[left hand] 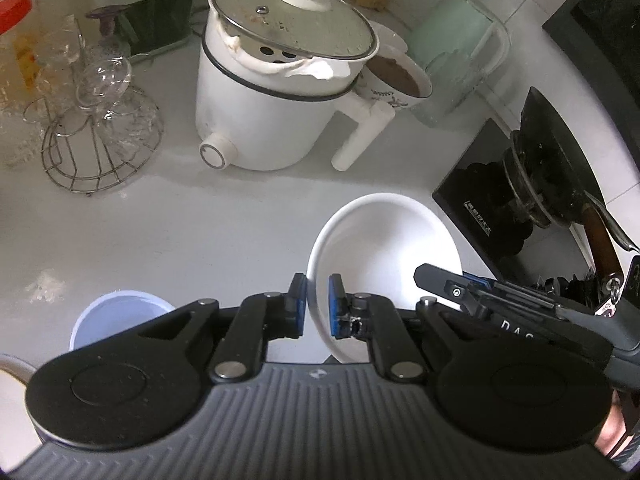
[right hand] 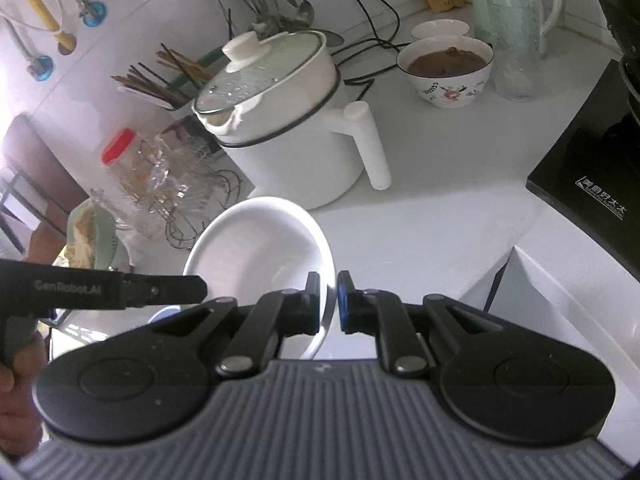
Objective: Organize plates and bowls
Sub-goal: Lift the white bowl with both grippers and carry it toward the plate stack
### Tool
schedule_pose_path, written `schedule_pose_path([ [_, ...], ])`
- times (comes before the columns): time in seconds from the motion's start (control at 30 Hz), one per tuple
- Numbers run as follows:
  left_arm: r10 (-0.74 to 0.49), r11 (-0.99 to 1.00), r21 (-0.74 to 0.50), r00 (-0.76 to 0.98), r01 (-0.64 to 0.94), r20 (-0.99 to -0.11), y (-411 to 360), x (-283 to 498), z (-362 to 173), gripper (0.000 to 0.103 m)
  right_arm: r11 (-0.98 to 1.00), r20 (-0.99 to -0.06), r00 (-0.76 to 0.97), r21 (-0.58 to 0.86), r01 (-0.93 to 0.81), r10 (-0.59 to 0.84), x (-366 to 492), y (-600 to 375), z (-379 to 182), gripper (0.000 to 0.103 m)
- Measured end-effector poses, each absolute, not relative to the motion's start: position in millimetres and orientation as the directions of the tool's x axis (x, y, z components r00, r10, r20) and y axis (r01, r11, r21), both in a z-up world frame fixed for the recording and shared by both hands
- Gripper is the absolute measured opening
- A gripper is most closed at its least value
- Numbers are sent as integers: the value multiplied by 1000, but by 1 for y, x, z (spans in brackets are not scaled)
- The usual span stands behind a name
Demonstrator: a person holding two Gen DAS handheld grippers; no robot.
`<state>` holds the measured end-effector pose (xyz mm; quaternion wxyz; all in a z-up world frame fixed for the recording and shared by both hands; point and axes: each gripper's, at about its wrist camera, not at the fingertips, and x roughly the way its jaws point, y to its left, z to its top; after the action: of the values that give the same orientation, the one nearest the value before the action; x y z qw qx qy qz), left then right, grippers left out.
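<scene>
The left hand-held gripper (left hand: 314,306) is clamped on the left rim of a white plate (left hand: 384,248); its blue pads pinch the edge from both sides. The right hand-held gripper (right hand: 329,304) is clamped on the opposite rim of the same plate (right hand: 256,248). The plate is held between the two, tilted, and appears clear of the table (left hand: 200,216).

Both grippers point steeply downward, fingers forward, facing each other across the plate. A hand (right hand: 16,408) shows at the left edge of the right wrist view, on the left gripper's handle.

Progress, as judged: early to middle. One plate is in hand, not yet placed. Just below the left gripper sits a pale blue bowl (left hand: 120,312), unsorted. Farther back, a patterned bowl (right hand: 446,70) holding brown contents stands behind the white pot (left hand: 272,92), with a smaller white bowl (right hand: 440,29) beyond it. No finished stack is visible in either view.

Remaining, as judged: set the plate down with like pieces, then gather the bowls. The filled bowl needs level handling.

Beyond: a wire rack (left hand: 100,148) of glassware on the left, a black cooktop (right hand: 592,160) on the right.
</scene>
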<state>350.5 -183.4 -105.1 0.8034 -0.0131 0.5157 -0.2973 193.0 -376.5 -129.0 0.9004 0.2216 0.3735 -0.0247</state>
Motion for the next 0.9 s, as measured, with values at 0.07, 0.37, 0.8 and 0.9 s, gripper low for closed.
schedule_pose_path([
  [0.07, -494, 825, -335, 295, 455, -818, -180, 347, -105, 11, 900, -685, 718, 382, 210, 123, 192, -376, -129, 12],
  [0.37, -502, 838, -359, 321, 412, -803, -155, 338, -101, 11, 909, -682, 714, 382, 168, 155, 192, -363, -124, 12],
  [0.8, -475, 878, -382, 422, 290, -772, -92, 335, -88, 11, 927, -680, 687, 375, 27, 255, 223, -322, -111, 12],
  [0.9, -455, 891, -381, 458, 249, -764, -73, 331, -85, 11, 930, -683, 674, 368, -19, 283, 231, -308, -108, 12],
])
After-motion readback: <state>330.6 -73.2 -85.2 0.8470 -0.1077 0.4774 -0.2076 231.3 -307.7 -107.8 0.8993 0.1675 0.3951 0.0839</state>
